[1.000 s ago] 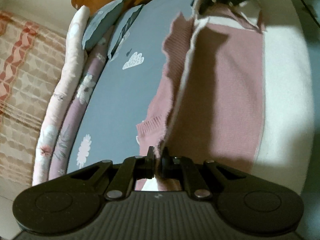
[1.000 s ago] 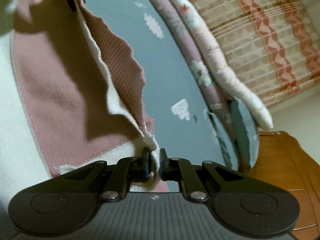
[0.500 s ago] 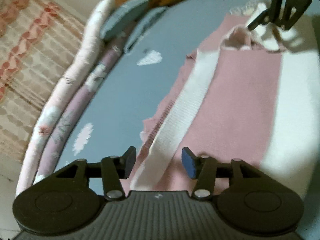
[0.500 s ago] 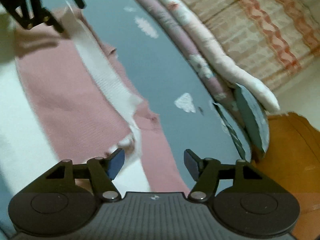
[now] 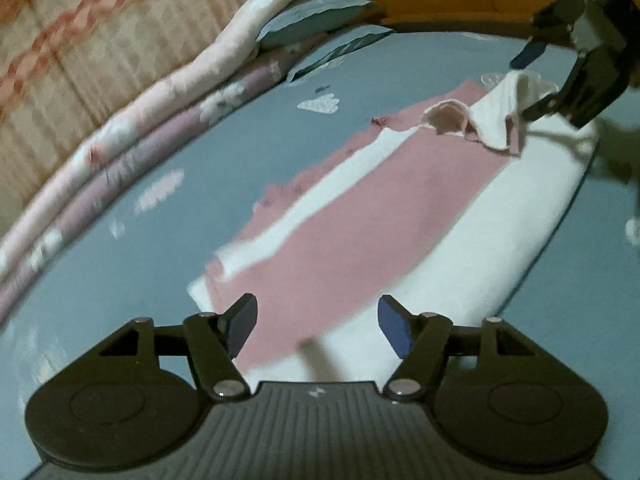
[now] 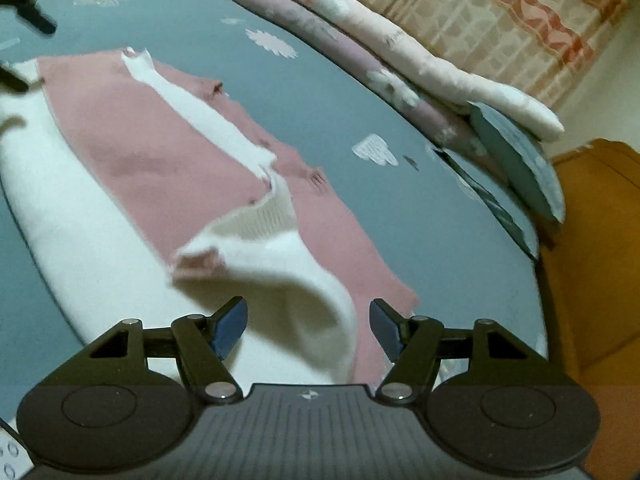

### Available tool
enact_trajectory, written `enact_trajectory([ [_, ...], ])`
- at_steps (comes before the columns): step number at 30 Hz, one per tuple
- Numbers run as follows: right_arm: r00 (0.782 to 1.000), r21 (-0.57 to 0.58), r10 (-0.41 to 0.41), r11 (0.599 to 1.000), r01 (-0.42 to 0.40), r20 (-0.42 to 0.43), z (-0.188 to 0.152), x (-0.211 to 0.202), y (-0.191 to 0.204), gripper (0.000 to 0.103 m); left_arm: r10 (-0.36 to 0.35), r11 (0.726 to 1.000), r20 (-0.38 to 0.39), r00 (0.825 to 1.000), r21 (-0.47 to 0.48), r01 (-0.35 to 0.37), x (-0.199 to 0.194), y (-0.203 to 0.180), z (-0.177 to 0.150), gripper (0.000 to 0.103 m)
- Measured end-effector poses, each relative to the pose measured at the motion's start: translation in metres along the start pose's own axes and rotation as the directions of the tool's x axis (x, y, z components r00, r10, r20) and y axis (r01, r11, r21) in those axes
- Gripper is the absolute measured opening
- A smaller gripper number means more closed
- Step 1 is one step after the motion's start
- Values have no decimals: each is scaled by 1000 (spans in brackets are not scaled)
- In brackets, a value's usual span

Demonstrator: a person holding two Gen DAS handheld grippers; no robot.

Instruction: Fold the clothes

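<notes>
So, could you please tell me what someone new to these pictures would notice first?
The pink and white garment stands out first, spread across the middle of the blue-grey bedsheet with one edge folded over it. Next, its white corner bulges up, rumpled, just ahead of the right hand-held gripper, which is open. The left hand-held gripper is opening above the garment's other end, gripping nothing.

A big bed (image 5: pixel 224 184) has a blue-grey sheet with little white clouds and flowers on it. Along its far side lie a long pink blanket (image 5: pixel 192 68) and a purple blanket (image 6: pixel 320 28), rolled up. Two blue pillows (image 5: pixel 312 20) sit by an orange wooden headboard (image 6: pixel 592 240). A curtain (image 6: pixel 500 8) with red wavy stripes hangs behind.
</notes>
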State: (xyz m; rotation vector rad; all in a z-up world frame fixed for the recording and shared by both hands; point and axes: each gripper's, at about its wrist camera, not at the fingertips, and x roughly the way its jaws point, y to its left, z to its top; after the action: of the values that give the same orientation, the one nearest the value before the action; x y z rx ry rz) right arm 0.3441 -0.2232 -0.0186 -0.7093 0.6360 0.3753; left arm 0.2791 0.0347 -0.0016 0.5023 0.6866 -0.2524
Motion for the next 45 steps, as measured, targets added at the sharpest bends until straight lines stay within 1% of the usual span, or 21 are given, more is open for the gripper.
enact_trajectory([
  [3,1000,-7,4,1000,-4,25,5,10,-8,72,13,999,-25,1000,-37,-14,-8,-9,-1,68],
  [5,999,21,26,999,-27,43,7,12,-20,72,32,998,-37,999,-61,-34,-17,-14,-1,68],
  [8,996,100,55,993,-61,68,6,18,-46,72,63,991,-60,996,-114,-70,-32,-19,0,68],
  [11,996,186,63,980,-74,65,4,31,-75,72,101,984,-79,992,-136,-112,-46,-27,2,68],
  [14,998,286,60,956,-65,26,-5,49,-101,71,134,979,-98,986,-139,-147,-60,-35,4,68],
  [17,997,363,71,930,-67,1,-16,58,-116,71,157,974,-116,981,-146,-173,-68,-38,5,68],
  [19,996,408,91,909,-88,12,-24,54,-120,71,168,971,-125,978,-153,-186,-73,-40,5,68],
  [23,985,469,161,867,-170,58,-39,30,-113,71,175,964,-132,976,-177,-197,-77,-36,5,68],
  [24,980,488,187,850,-198,71,-44,22,-109,70,175,962,-133,976,-187,-198,-77,-35,6,68],
  [26,966,525,238,812,-255,100,-55,6,-102,63,171,960,-130,977,-200,-195,-77,-34,8,68],
  [28,948,569,294,761,-310,124,-64,-5,-95,42,163,961,-125,979,-206,-186,-76,-34,8,68],
  [29,937,593,324,732,-337,132,-70,-9,-91,42,156,962,-123,980,-205,-179,-75,-33,7,68],
  [32,944,622,314,722,-304,97,-83,-15,-76,42,132,968,-121,984,-196,-154,-66,-32,4,68],
  [33,946,636,312,714,-293,86,-87,-14,-73,39,123,971,-120,985,-193,-145,-63,-32,3,68],
  [34,943,660,321,690,-297,90,-90,-12,-71,28,112,973,-118,987,-190,-133,-58,-30,3,68],
  [35,939,685,331,662,-303,96,-93,-9,-70,19,100,975,-116,988,-188,-120,-54,-28,3,68],
  [36,937,695,334,649,-309,105,-94,-9,-68,11,88,977,-113,990,-185,-108,-49,-27,3,68],
  [38,946,699,313,659,-278,82,-95,-9,-66,11,69,982,-99,993,-170,-85,-43,-24,4,68],
  [42,966,722,257,666,-189,16,-90,-8,-63,14,16,988,-65,998,-150,-26,-28,-10,3,68],
  [43,971,722,240,670,-173,9,-87,-10,-61,20,0,989,-59,998,-149,-9,-23,-6,1,68],
  [45,983,707,183,698,-117,-18,-78,-22,-54,26,-37,987,-47,998,-161,29,-10,5,-4,68],
])
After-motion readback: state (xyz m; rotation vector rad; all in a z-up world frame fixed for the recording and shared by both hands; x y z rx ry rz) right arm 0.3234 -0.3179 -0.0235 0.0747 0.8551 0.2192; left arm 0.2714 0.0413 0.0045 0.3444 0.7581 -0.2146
